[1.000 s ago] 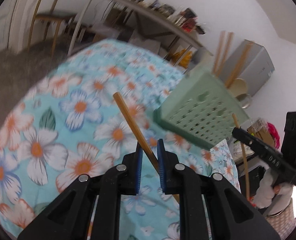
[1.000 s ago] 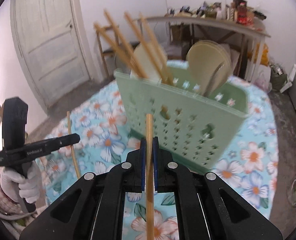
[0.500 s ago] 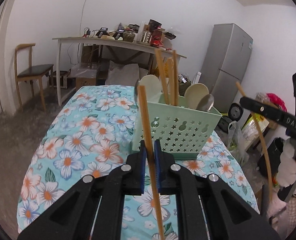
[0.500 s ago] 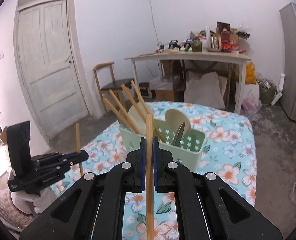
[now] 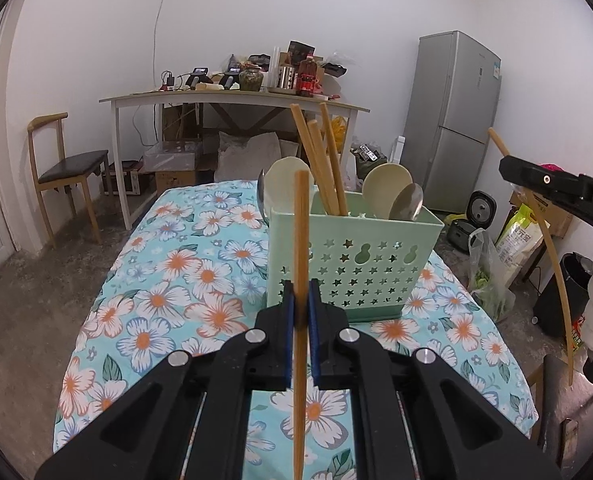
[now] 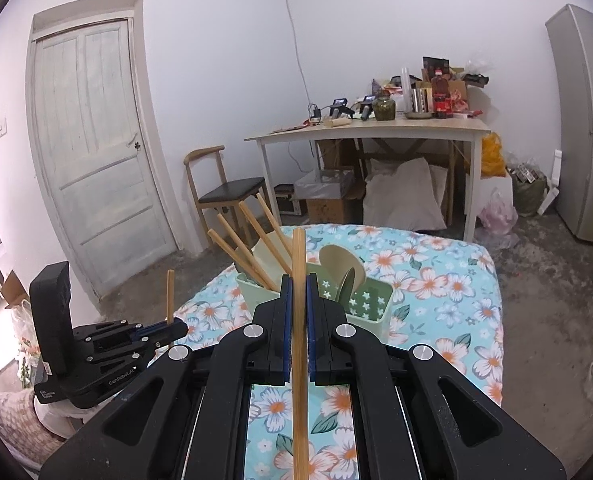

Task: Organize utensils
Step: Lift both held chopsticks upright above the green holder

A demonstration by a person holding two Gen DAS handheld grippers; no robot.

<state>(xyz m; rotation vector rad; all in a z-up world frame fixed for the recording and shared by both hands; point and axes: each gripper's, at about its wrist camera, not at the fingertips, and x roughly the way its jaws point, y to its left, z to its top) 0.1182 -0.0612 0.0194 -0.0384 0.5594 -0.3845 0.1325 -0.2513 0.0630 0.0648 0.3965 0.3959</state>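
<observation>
Grippers: two, the left gripper (image 5: 301,312) and the right gripper (image 6: 298,308).
Chopsticks held: two, one chopstick (image 5: 300,280) in the left jaws and another chopstick (image 6: 298,320) in the right jaws.
Chopsticks in the green holder (image 5: 352,264), ahead of the left gripper: three (image 5: 320,160).
Pale spoons in it: two (image 5: 384,184).
Metal spoons: one shows clearly (image 5: 406,202).
Holders: one.
</observation>
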